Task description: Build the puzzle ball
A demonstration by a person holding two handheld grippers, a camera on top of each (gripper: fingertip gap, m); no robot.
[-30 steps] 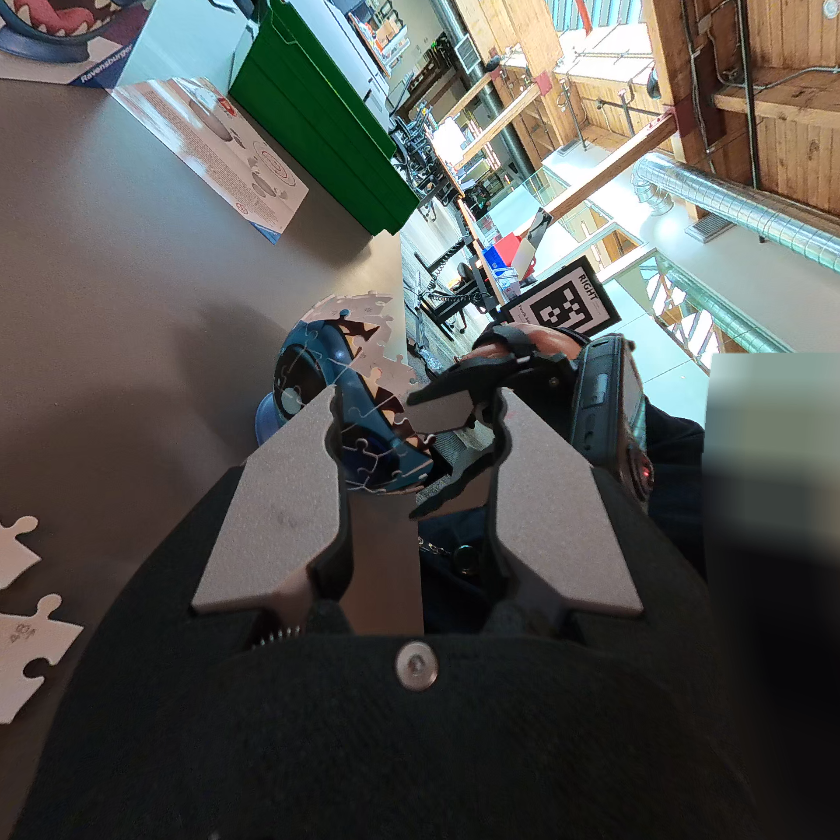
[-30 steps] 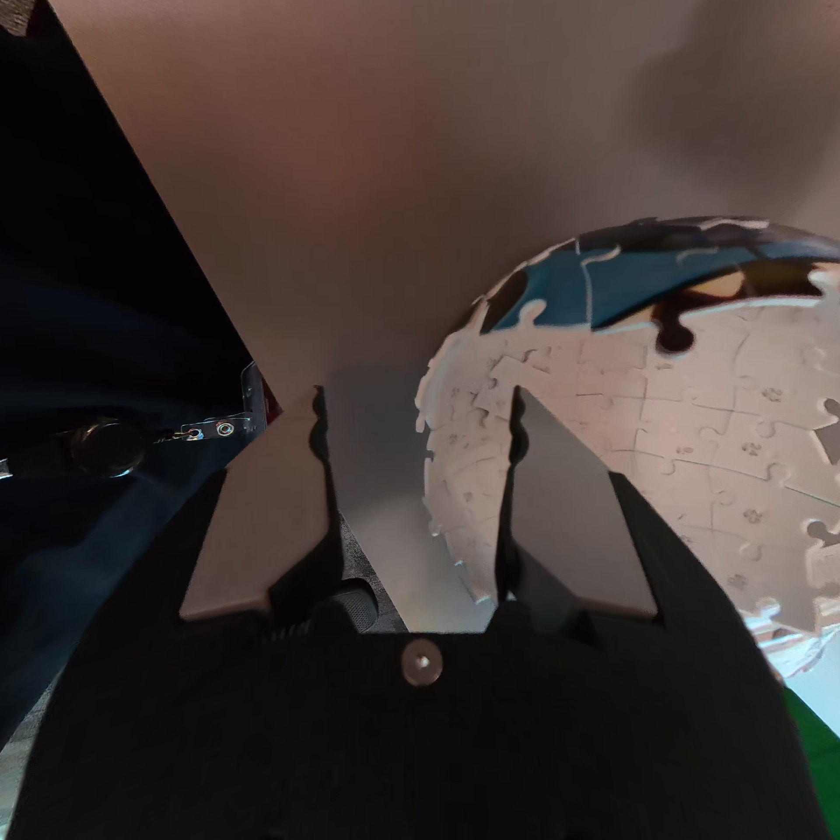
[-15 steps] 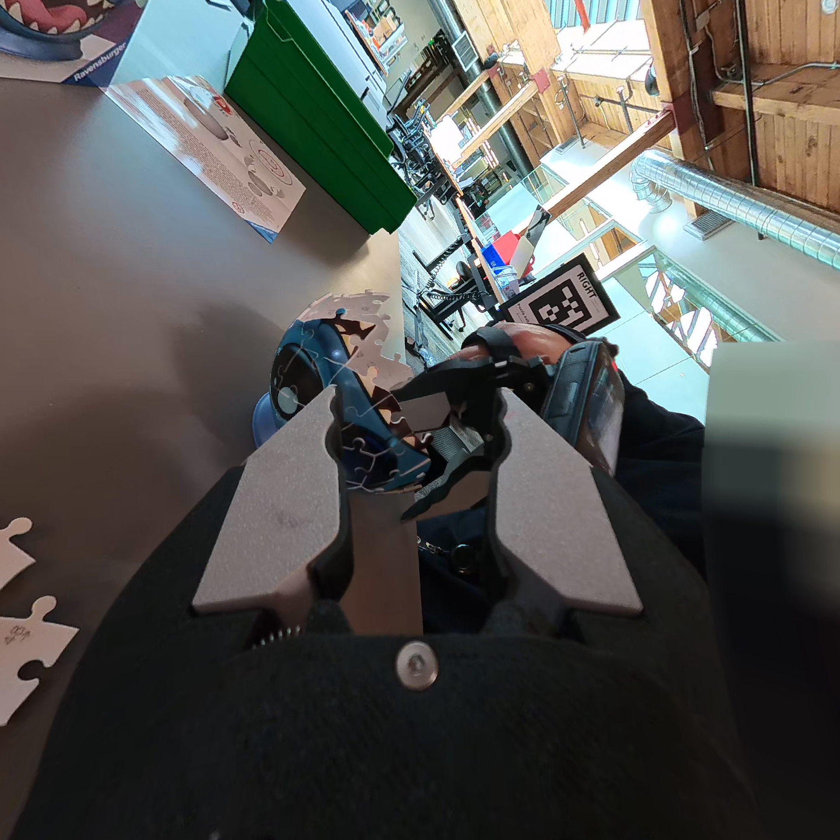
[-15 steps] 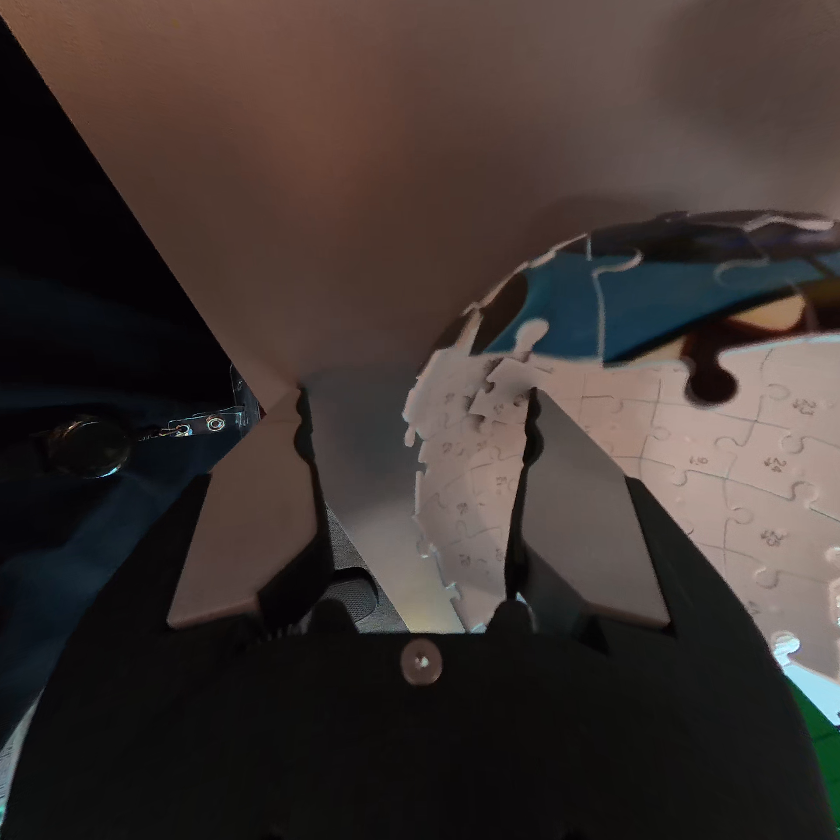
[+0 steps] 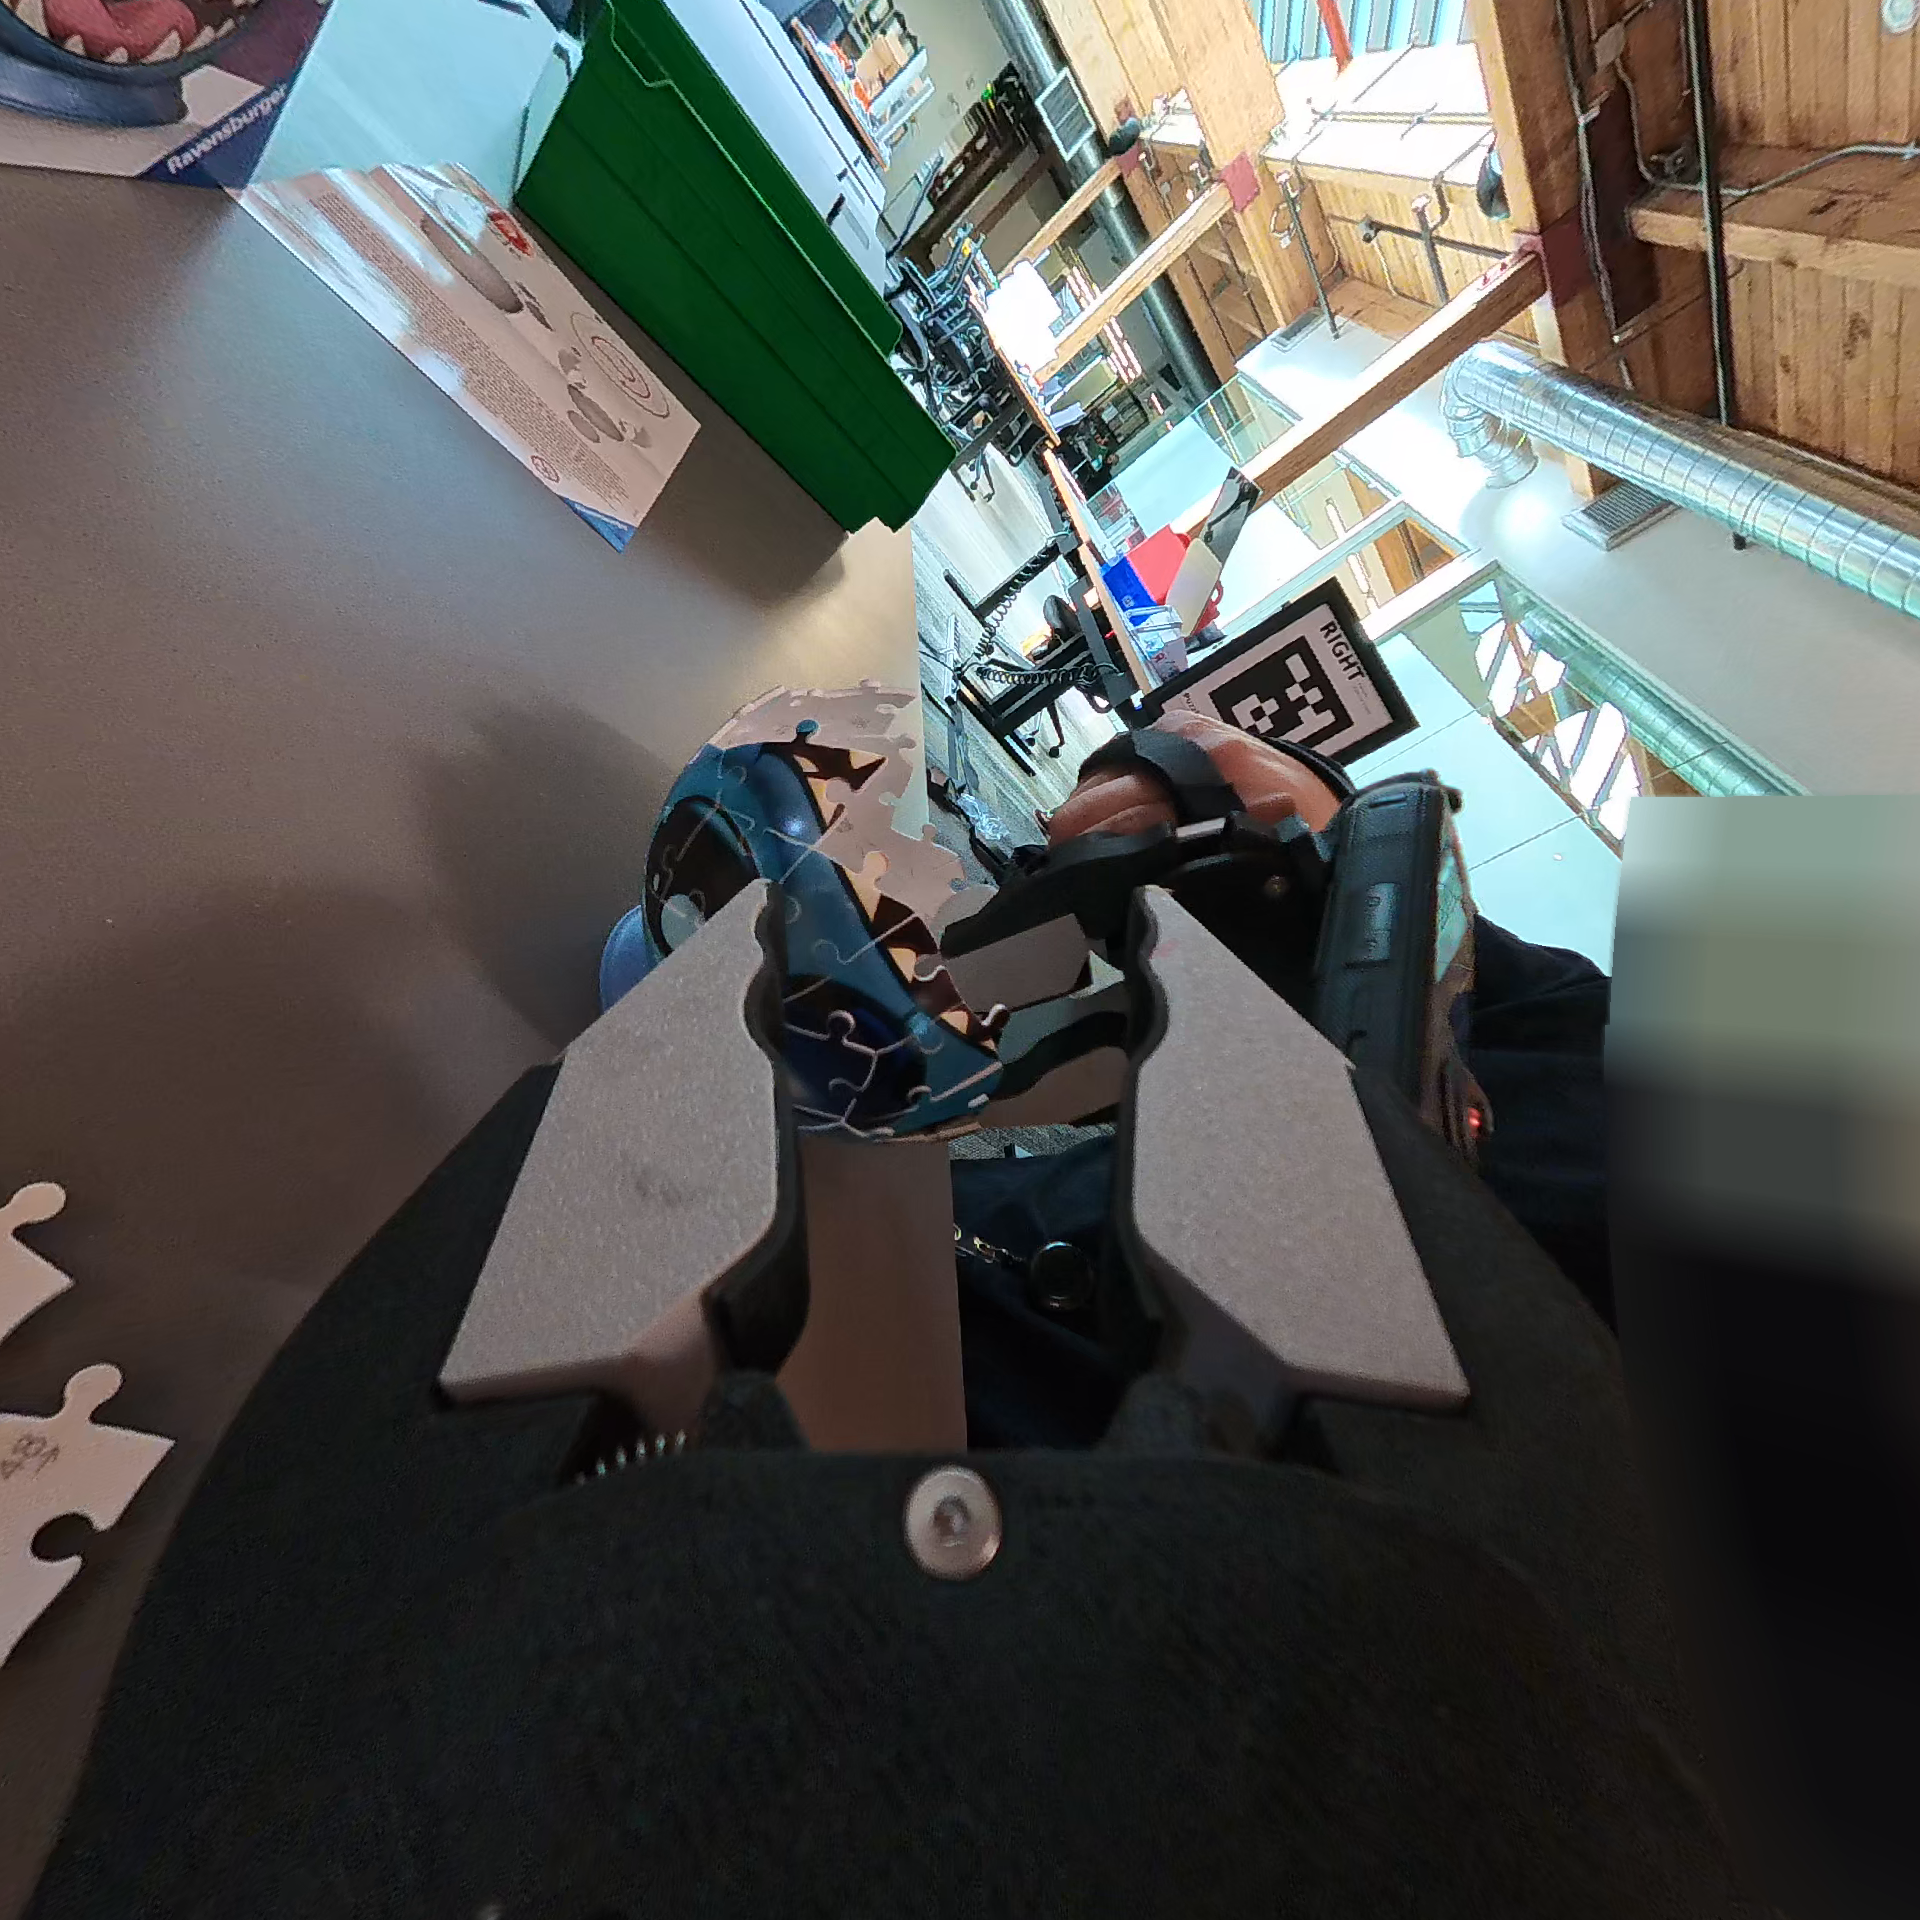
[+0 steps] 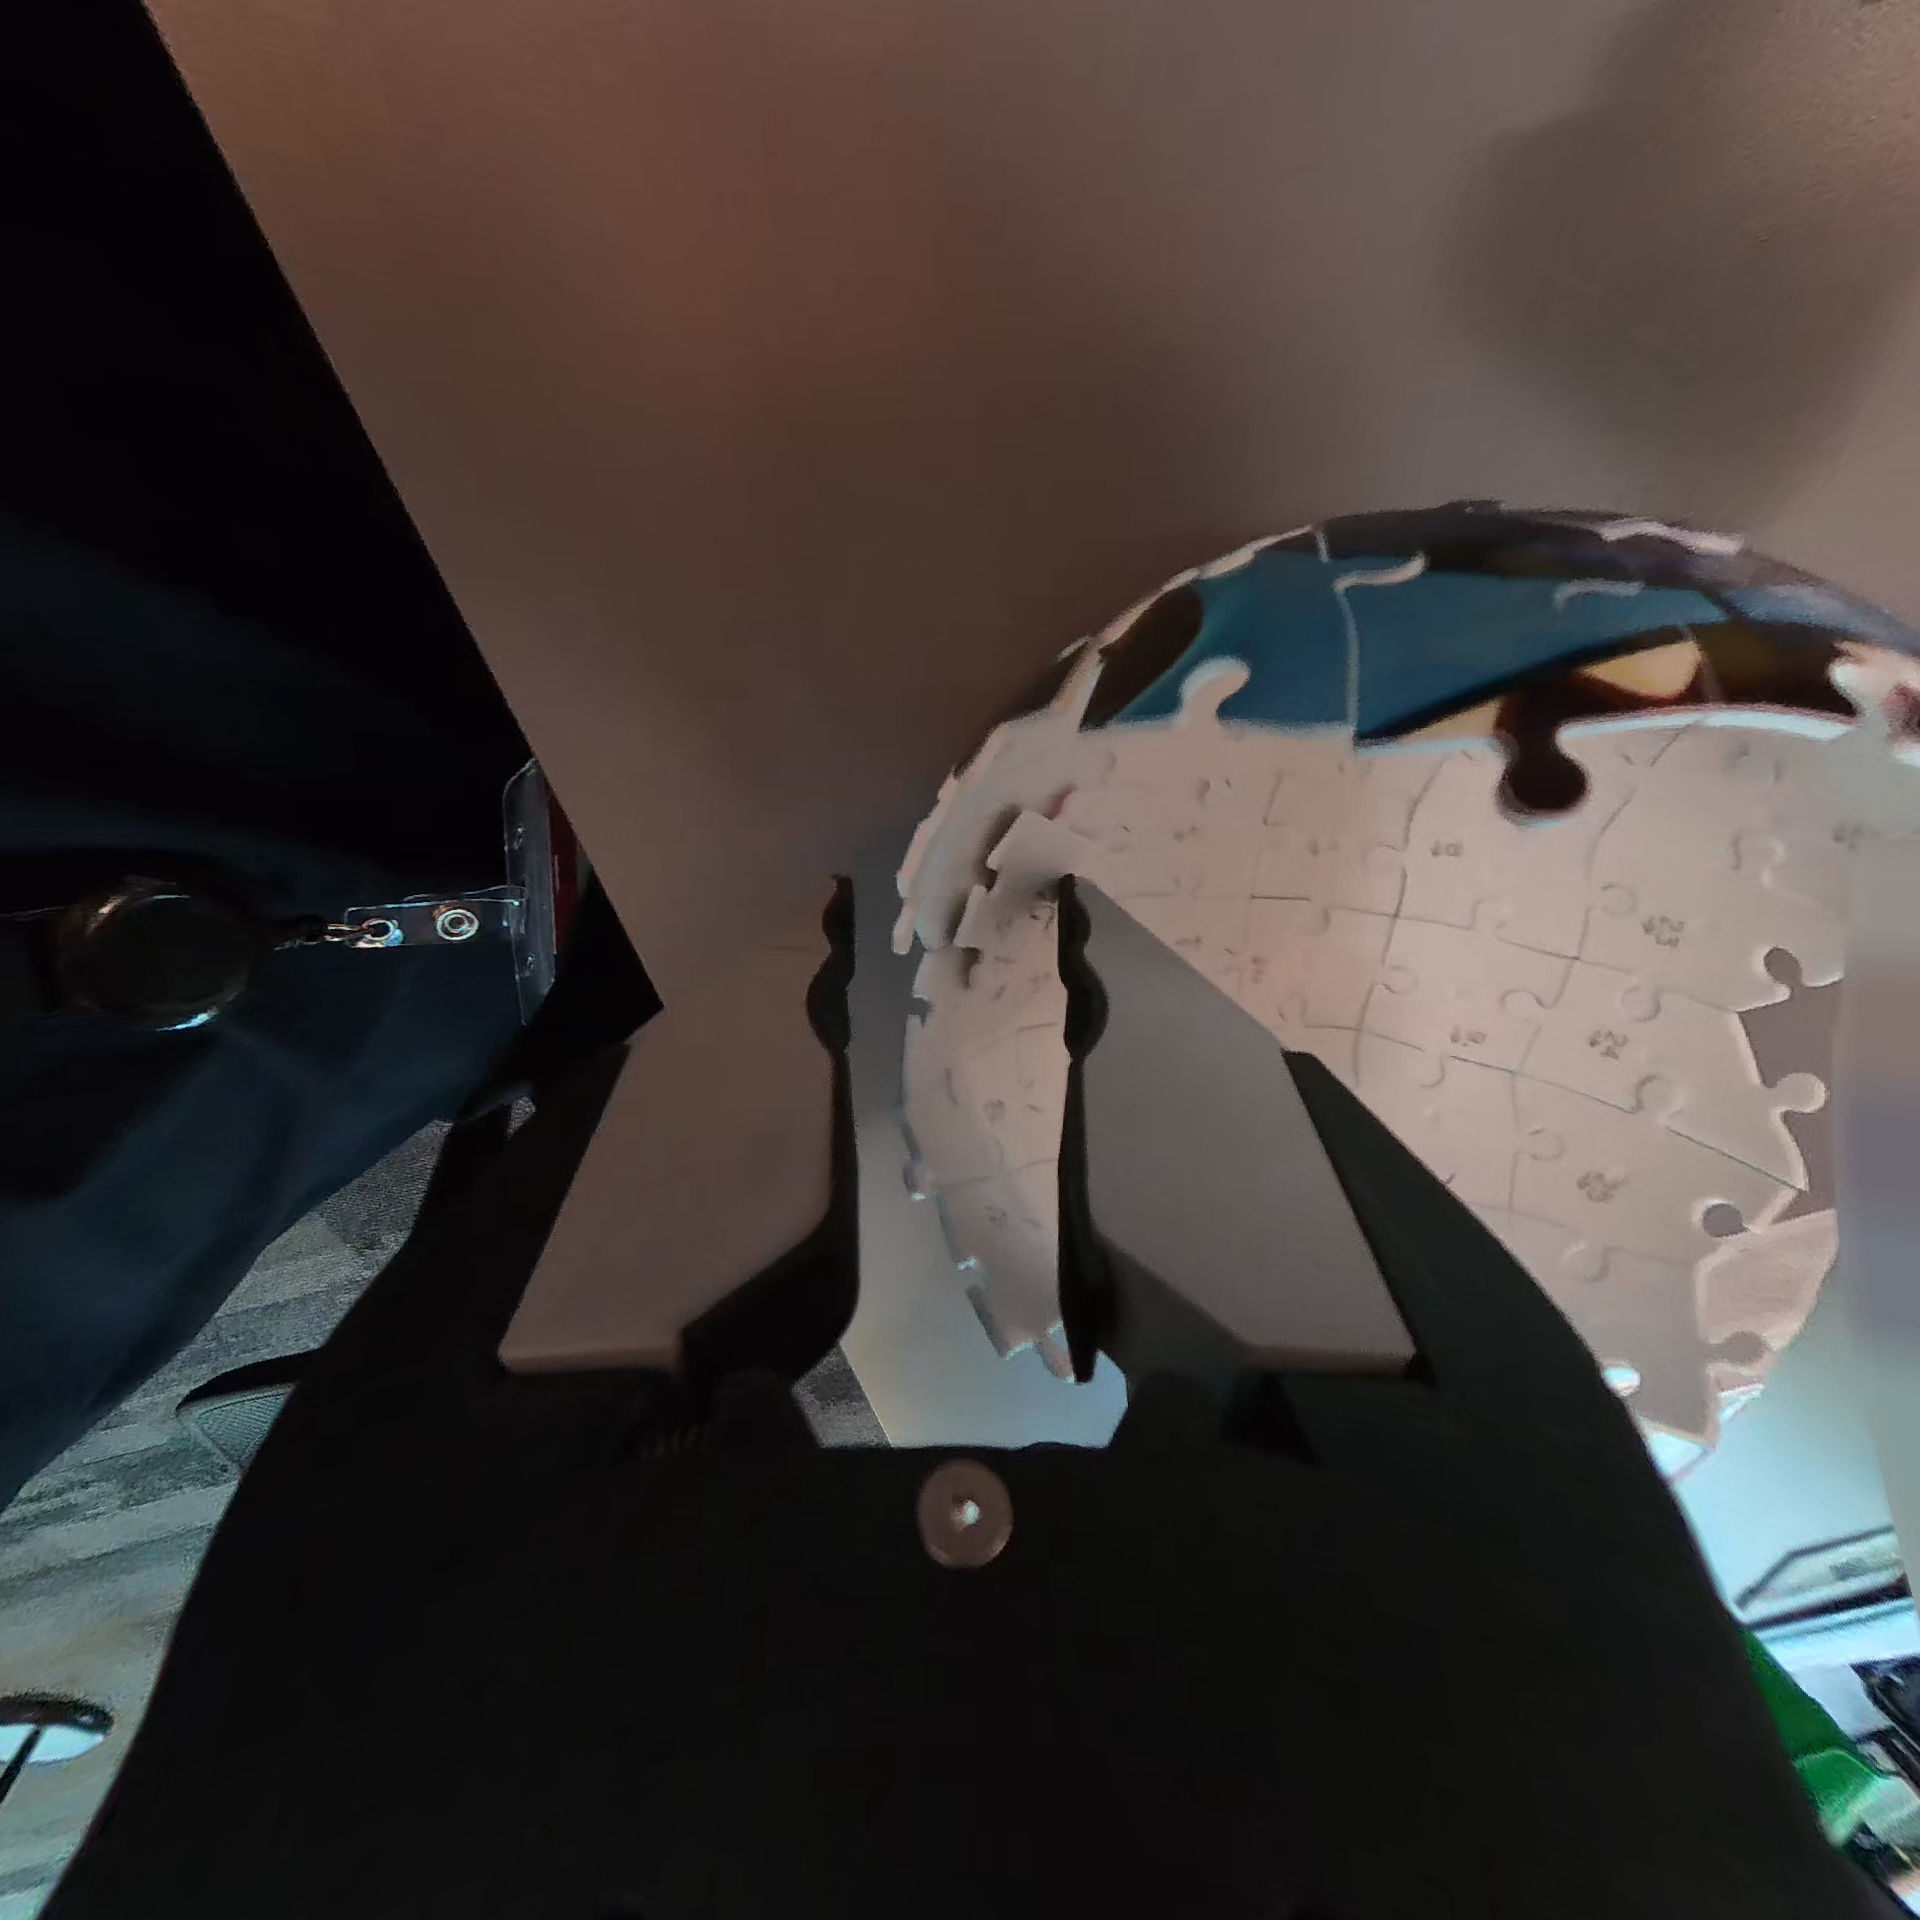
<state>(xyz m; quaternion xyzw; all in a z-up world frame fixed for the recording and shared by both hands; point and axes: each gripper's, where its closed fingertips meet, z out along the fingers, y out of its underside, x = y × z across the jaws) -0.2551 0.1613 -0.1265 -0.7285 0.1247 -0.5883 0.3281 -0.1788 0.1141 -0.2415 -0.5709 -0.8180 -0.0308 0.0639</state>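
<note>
The partly built puzzle ball (image 5: 831, 987) is a blue and dark shell with a white inside, standing on a blue base (image 5: 623, 961) near the table's edge. My left gripper (image 5: 954, 899) is open and empty, its left fingertip just in front of the ball. My right gripper (image 5: 1023, 1013) comes in from the right onto the ball's jagged rim. In the right wrist view the right gripper (image 6: 951, 904) has its jaws narrowed around the rim of the ball (image 6: 1455, 935), one finger inside the shell and one outside. A white piece (image 6: 1013, 847) sits slightly askew at the rim by the fingertips.
Loose white puzzle pieces (image 5: 47, 1486) lie on the grey table (image 5: 260, 727) at the lower left. An instruction leaflet (image 5: 488, 332), the puzzle box (image 5: 156, 94) and a green crate (image 5: 727, 260) stand at the far side. A person's badge reel (image 6: 156, 956) hangs at the left. Spacing between my two grippers at the tips: around 15 centimetres.
My right gripper's jaws have closed to about half their earlier gap around the ball's rim. The left gripper has stayed open and almost still.
</note>
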